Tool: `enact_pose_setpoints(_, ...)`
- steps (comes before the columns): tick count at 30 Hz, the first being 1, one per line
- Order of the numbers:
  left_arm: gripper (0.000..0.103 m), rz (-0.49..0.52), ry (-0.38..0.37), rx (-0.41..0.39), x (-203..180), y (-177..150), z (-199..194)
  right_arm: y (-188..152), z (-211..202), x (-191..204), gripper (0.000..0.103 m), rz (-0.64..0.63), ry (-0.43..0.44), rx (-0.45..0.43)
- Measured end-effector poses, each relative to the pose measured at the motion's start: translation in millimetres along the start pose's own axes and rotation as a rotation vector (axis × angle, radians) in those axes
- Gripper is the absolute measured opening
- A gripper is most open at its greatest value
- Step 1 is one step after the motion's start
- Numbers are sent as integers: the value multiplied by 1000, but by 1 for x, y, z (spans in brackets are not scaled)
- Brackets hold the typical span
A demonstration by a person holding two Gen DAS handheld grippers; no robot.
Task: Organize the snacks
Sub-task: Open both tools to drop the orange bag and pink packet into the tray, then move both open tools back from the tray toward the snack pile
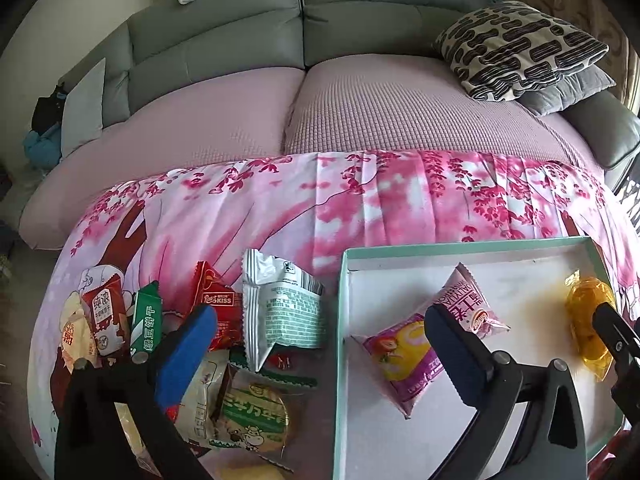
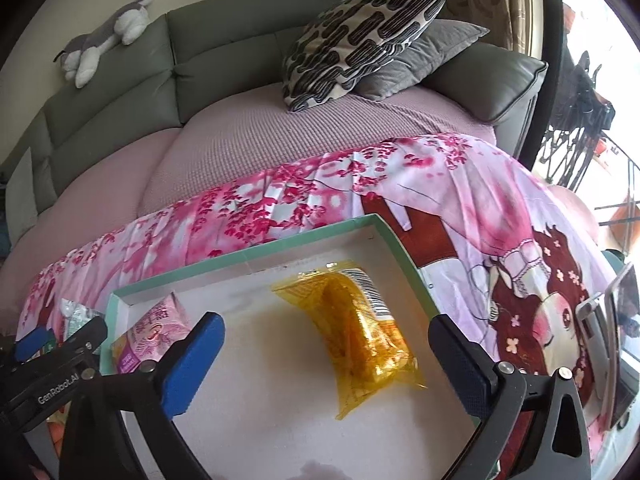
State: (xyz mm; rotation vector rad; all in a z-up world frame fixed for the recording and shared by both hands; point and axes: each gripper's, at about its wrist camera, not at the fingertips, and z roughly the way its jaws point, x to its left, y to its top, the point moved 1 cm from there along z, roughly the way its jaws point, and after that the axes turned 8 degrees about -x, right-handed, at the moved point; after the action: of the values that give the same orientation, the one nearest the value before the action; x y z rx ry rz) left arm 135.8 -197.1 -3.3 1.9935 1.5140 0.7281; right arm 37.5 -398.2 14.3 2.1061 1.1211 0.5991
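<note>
A shallow white tray with a mint-green rim [image 1: 343,320] lies on the pink floral cloth. Two pink snack packets [image 1: 404,364] [image 1: 468,300] rest in it, and a yellow see-through packet [image 2: 360,328] lies flat near its right side. Left of the tray is a loose pile of snacks: a silver-green packet [image 1: 280,308], a red one [image 1: 216,304], a green one [image 1: 146,320] and a round biscuit pack [image 1: 256,412]. My left gripper [image 1: 322,314] stands open, straddling the tray's left rim, holding nothing. My right gripper [image 2: 326,322] is open over the yellow packet, its pads clear of it.
The cloth [image 1: 360,208] drapes over a table edge in front of a grey sofa [image 1: 240,40] with a mauve cover. Patterned and grey cushions [image 2: 360,36] sit at its right end, a plush toy [image 2: 104,36] on its back. A propped screen [image 2: 616,340] stands at the far right.
</note>
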Motion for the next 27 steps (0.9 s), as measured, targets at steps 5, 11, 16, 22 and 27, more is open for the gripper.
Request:
enact_pose_setpoints(5, 103, 3, 11, -8, 2, 0, 0, 0, -1, 0, 103, 10, 0, -6)
enact_pose_setpoints(11, 103, -12, 3, -10, 7, 0, -3, 0, -4, -1, 103, 34, 19, -15)
enact_pose_setpoints(16, 103, -7, -1, -21, 16, 1, -12, 0, -11, 7, 103, 42, 65, -17)
enact_pose_setpoints(22, 103, 15, 28, -38, 36, 1, -28, -2, -24, 25, 103, 16, 92, -22)
enact_pose_setpoints(27, 103, 59, 63, -43, 57, -2, -42, -4, -35, 41, 103, 11, 143, -8)
